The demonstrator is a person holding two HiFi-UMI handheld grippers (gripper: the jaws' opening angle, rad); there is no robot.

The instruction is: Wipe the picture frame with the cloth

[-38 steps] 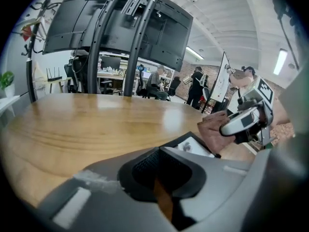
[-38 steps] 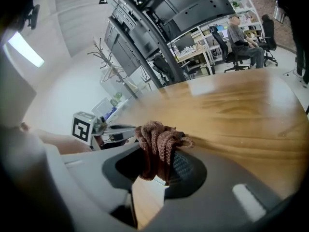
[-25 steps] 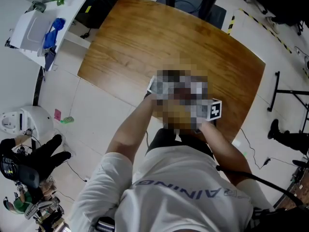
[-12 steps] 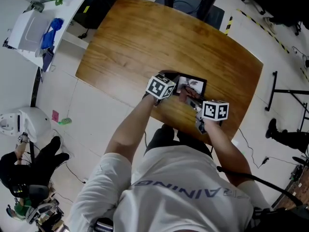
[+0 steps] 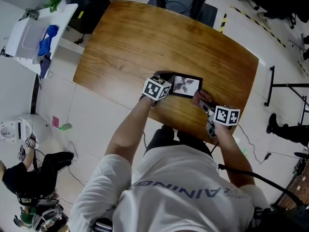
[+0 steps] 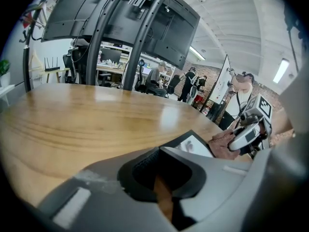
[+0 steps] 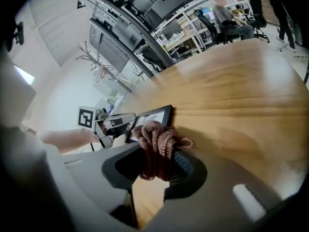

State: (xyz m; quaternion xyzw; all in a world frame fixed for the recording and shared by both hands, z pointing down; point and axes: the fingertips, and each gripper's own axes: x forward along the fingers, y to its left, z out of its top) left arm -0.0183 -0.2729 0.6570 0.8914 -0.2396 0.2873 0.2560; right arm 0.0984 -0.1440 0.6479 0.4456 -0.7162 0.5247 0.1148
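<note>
The black-edged rectangular picture frame (image 5: 186, 86) lies flat on the brown wooden worktop (image 5: 145, 37), toward the person's edge, its long axis running across the person from one claw to the other. The left claw (image 6: 161, 170) sits at the frame's left end with its jaws drawn nearly together, only a thin slit of wood showing between them. They appear to be pinched on that end's corner, holding the frame in place. The right claw (image 7: 157, 166) is clamped on a bunched reddish-brown knitted cloth (image 7: 157, 141), which bulges out past the jaw tips. The cloth hangs just off the frame's right end, on the side nearer the person, over bare wood rather than over the glass. From the right claw, the frame lies straight ahead along the jaws and slightly left, so this is the nearer claw for wiping. A likely next stroke carries the cloth forward onto the glass and along the frame's length toward the left claw.
</note>
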